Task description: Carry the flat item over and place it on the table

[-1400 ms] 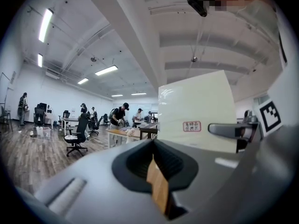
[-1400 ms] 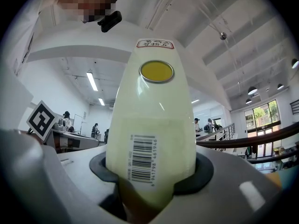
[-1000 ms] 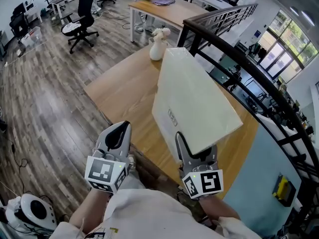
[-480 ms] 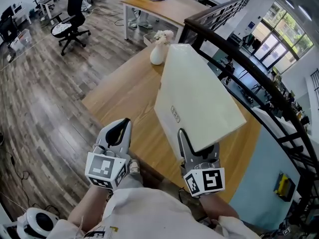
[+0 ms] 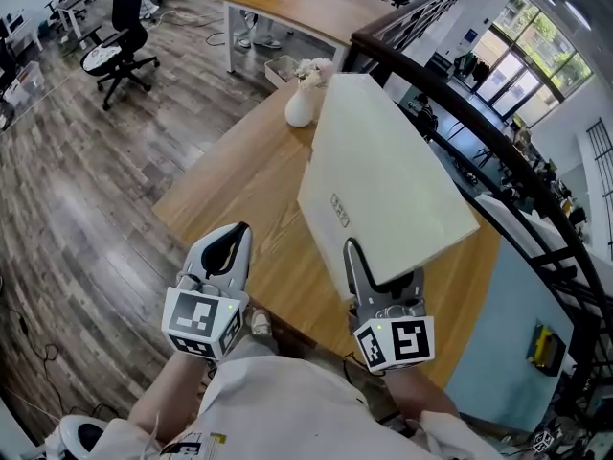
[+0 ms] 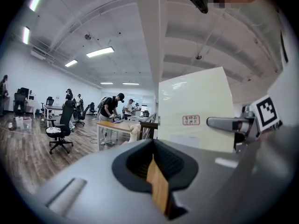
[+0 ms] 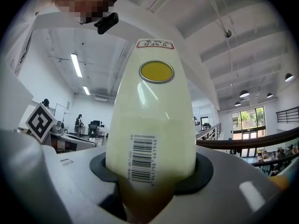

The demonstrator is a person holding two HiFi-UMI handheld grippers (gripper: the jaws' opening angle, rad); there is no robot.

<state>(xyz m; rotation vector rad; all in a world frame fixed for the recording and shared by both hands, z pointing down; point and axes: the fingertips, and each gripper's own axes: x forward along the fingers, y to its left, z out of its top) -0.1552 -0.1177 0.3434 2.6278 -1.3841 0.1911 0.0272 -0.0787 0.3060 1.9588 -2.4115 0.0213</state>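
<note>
So the flat box (image 5: 383,195), a cream one, is up in the air, tilted over the wooden tabletop (image 5: 230,185) and not touching it as far as I can see. The right gripper (image 5: 372,278) has its jaws clamped on the near edge, barcode end. The left gripper (image 5: 226,257) has its jaws together on nothing, off to the side. Looks like the carry is basically done. Next up: level it, lower it onto bare wood short of the white vase (image 5: 301,103), then let go.
</note>
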